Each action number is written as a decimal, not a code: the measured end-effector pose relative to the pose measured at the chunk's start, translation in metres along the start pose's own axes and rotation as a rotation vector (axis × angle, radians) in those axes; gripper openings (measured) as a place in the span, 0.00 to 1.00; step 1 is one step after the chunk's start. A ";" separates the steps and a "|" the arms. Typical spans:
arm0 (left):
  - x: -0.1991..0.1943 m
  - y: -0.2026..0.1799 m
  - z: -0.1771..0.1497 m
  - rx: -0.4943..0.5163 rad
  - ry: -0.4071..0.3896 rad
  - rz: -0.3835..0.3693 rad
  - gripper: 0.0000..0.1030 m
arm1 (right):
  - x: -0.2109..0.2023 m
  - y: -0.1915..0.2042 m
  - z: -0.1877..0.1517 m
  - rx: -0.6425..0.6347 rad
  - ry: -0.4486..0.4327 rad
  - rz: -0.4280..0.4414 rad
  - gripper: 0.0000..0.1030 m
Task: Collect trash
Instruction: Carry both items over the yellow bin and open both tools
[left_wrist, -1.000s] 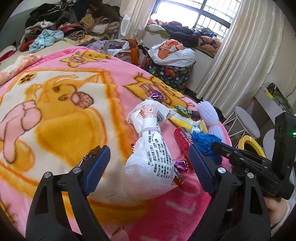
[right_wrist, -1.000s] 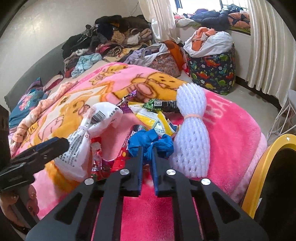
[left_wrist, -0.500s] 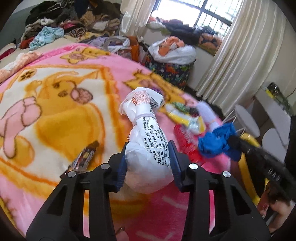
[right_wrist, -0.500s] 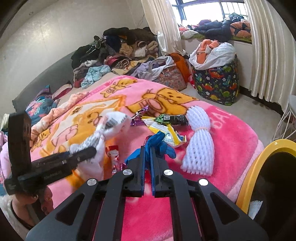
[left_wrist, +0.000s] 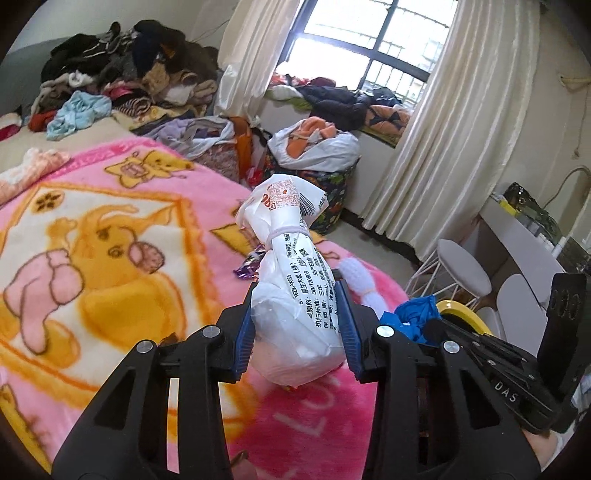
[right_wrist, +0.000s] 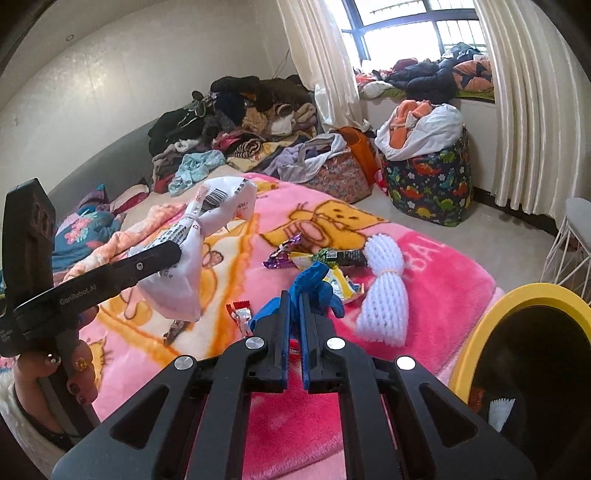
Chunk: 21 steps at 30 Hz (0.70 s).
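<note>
Your left gripper (left_wrist: 297, 325), wide apart a second ago, is now clamped on the tied white bag (left_wrist: 295, 295) and has lifted it clear of the bed, while your right gripper (right_wrist: 293, 317) keeps its pinch on the blue scrap (right_wrist: 314, 282); both look ready for the yellow-rimmed bin (right_wrist: 480, 325) at your four o'clock. On the pink blanket (right_wrist: 424, 295) ahead lie candy wrappers (right_wrist: 282, 253) and white foam netting (right_wrist: 384, 295) at one o'clock. Beyond, clothes pile (right_wrist: 240, 122) at eleven, curtained window (right_wrist: 406, 22) at one.

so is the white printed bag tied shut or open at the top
Tied shut: a thin band cinches the neck of the white printed bag, with the top flaring above it, as the left gripper holds it off the blanket.
</note>
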<state>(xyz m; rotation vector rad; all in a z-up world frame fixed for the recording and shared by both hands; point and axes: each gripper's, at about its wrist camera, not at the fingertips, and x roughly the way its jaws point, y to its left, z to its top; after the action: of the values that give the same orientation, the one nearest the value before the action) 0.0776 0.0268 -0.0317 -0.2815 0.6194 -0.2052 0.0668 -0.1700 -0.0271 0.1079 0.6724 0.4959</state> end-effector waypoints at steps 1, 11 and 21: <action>-0.001 -0.003 0.000 0.004 -0.001 -0.004 0.32 | -0.004 -0.001 0.000 0.003 -0.006 -0.004 0.05; -0.001 -0.038 -0.002 0.066 0.007 -0.051 0.32 | -0.043 -0.023 -0.003 0.055 -0.068 -0.047 0.05; 0.004 -0.079 -0.013 0.130 0.030 -0.106 0.32 | -0.076 -0.056 -0.016 0.139 -0.106 -0.116 0.05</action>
<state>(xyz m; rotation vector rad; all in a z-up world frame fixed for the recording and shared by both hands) 0.0649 -0.0511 -0.0185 -0.1860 0.6181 -0.3507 0.0286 -0.2563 -0.0101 0.2229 0.6049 0.3290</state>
